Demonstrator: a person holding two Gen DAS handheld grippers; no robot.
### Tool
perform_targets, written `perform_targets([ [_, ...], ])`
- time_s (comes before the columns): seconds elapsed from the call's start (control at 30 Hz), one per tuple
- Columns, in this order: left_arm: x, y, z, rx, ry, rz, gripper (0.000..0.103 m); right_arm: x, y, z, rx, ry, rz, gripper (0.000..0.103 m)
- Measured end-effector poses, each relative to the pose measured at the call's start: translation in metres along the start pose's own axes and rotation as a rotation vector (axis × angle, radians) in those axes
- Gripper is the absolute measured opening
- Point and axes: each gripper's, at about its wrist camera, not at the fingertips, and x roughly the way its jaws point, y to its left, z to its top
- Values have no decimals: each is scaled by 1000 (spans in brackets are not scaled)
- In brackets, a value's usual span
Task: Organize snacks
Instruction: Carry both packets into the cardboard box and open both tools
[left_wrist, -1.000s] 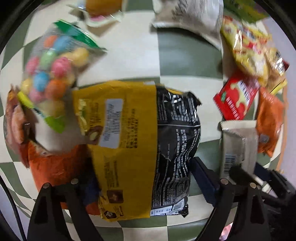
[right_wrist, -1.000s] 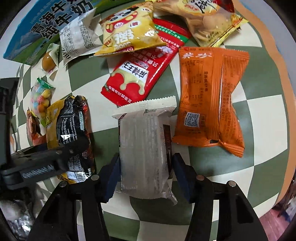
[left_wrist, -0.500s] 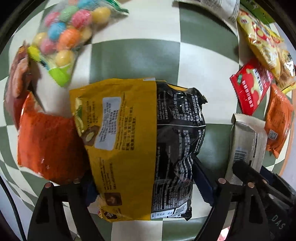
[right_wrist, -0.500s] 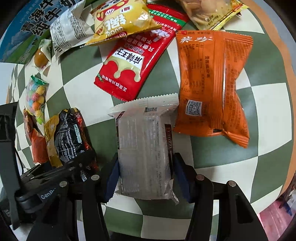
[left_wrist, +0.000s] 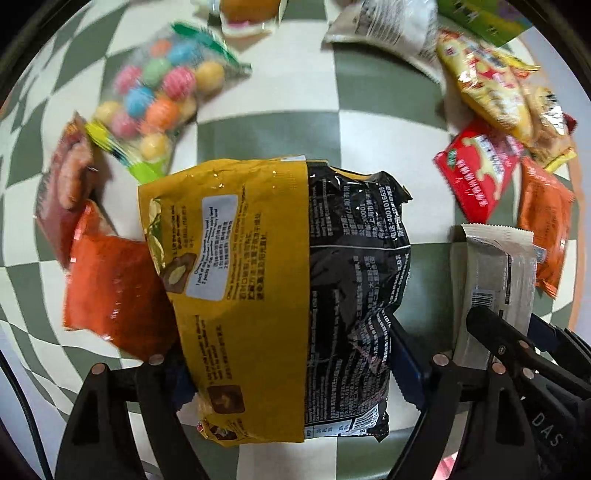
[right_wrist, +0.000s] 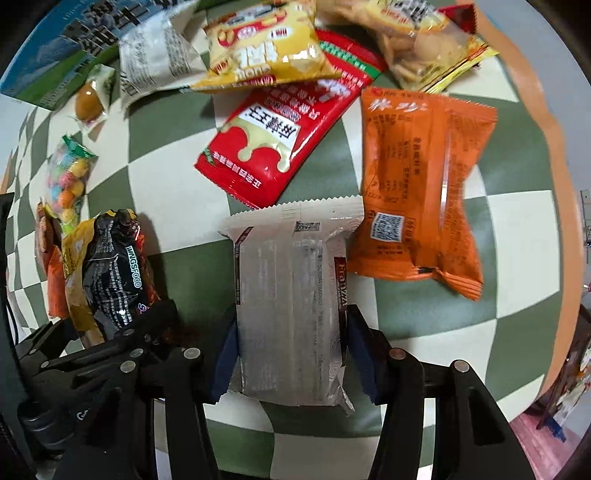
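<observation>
- Far left, left wrist view: orange-red packet (left_wrist: 110, 291) lies on the checkered tablecloth (left_wrist: 306, 88), its right edge tucked under the yellow-and-black bag (left_wrist: 280, 291). A brownish packet (left_wrist: 64, 181) sits just beyond it.
- Clear candy-ball bag (left_wrist: 155, 107) lies beyond the yellow-and-black bag, near its top left corner.
- Left gripper (left_wrist: 291, 373): jaws closed against both sides of the yellow-and-black bag, blue pads pressing its lower half; bag points away from the camera.
- Right of it, grey-white wafer packet (right_wrist: 291, 310) sits between the blue pads of the right gripper (right_wrist: 291, 365); jaws clamped on its near end.
- Red sauce packet (right_wrist: 273, 147) lies just beyond the wafer packet's serrated top edge; yellow chip bag (right_wrist: 262, 48) overlaps its far end.
- Orange packet (right_wrist: 421, 188) lies flat, touching the wafer packet's right top corner.
- Far right: tablecloth's orange border (right_wrist: 546, 155); frames show motion blur.
</observation>
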Motion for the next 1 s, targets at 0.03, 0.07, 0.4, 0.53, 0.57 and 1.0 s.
perform_targets([
  [0.03,-6,5,-5,5,-11,-2,84,-5,0,-3,0,-11,3,57],
  [0.07,-12,5,-9,11,-24,-8,84,-14,1,-7,2,-27,5,57],
  [0.4,-79,6,-20,36,-159,-95,84,-102,-1,-24,-1,-175,97,56],
  [0.53,-150,15,13,33,-217,-132,84,-141,-6,-12,-30,-228,138,56],
  [0.57,-163,12,24,31,-234,-133,84,-151,-7,-1,-38,-244,152,56],
  [1.0,-248,11,193,-42,-339,-176,84,-230,24,153,-150,-374,283,56],
])
